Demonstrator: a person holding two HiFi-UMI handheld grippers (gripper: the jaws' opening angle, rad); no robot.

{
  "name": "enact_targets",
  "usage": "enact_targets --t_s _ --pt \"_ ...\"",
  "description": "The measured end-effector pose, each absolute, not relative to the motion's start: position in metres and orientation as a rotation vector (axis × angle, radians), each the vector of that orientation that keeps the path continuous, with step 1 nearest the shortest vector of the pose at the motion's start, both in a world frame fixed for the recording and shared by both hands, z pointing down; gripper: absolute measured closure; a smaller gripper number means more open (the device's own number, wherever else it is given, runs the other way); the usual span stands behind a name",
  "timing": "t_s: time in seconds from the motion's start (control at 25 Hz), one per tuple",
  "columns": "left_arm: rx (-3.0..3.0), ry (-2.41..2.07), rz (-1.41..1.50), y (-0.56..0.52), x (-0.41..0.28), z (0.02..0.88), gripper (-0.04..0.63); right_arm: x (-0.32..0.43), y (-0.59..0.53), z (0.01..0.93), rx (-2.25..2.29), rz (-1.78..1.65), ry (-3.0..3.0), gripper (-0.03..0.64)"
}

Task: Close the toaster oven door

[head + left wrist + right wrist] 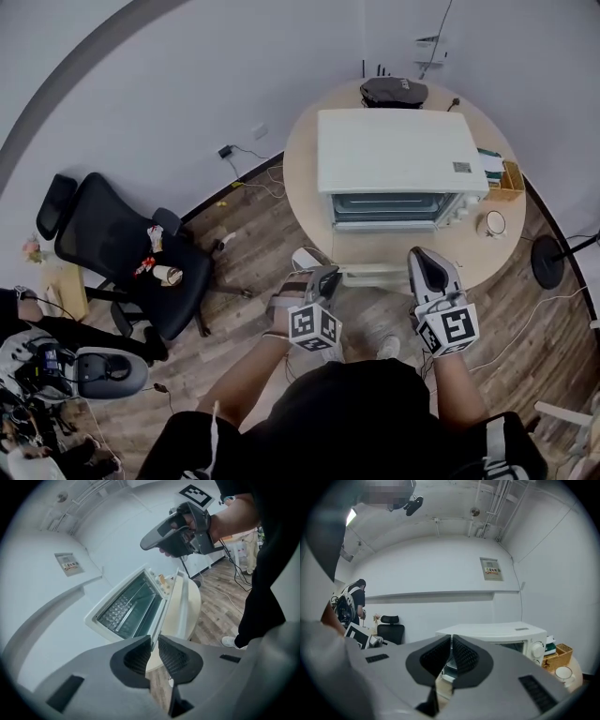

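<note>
A white toaster oven (pixel 394 150) stands on a round table (pixel 305 169). Its door (pixel 373 275) is folded down and reaches past the table's front edge. My left gripper (pixel 322 278) hovers just left of the door, apart from it. Its jaws stand a little apart with nothing between them. My right gripper (pixel 427 259) is over the door's right end, shut and empty. The left gripper view looks past the left gripper (pixel 154 641) into the open oven cavity (pixel 129 606), with the door (pixel 180 602) beside it. The right gripper (pixel 452 641) faces the oven (pixel 497 632).
A black office chair (pixel 131 253) stands on the wood floor at the left. Right of the oven are a white cup (pixel 494 223) and a wooden box (pixel 511 178). A black item (pixel 394 91) lies behind the oven. A black round base (pixel 547 262) is at the right.
</note>
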State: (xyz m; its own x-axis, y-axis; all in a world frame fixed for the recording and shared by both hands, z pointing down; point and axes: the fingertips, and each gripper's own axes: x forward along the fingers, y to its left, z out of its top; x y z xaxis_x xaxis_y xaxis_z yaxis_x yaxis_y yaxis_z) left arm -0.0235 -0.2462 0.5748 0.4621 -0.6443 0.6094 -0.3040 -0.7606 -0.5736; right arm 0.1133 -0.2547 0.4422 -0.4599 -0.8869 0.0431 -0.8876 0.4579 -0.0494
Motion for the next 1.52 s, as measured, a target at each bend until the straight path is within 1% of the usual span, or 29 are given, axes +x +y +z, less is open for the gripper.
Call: enact_targets --t_s 0.92,1.36,1.52 --pt "-2.338 0.906 -1.209 -0.303 -0.022 0.527 0.550 0.138 -0.271 0.420 1.452 0.029 -2.741 0.607" --pt "-2.310 0.956 -1.168 -0.337 -0.020 0.511 0.558 0.148 -0.275 0.427 1.423 0.044 -2.737 0.597" --pt "-2.311 0.956 -1.170 -0.348 -0.020 0.507 0.558 0.148 -0.277 0.423 1.423 0.035 -2.744 0.583"
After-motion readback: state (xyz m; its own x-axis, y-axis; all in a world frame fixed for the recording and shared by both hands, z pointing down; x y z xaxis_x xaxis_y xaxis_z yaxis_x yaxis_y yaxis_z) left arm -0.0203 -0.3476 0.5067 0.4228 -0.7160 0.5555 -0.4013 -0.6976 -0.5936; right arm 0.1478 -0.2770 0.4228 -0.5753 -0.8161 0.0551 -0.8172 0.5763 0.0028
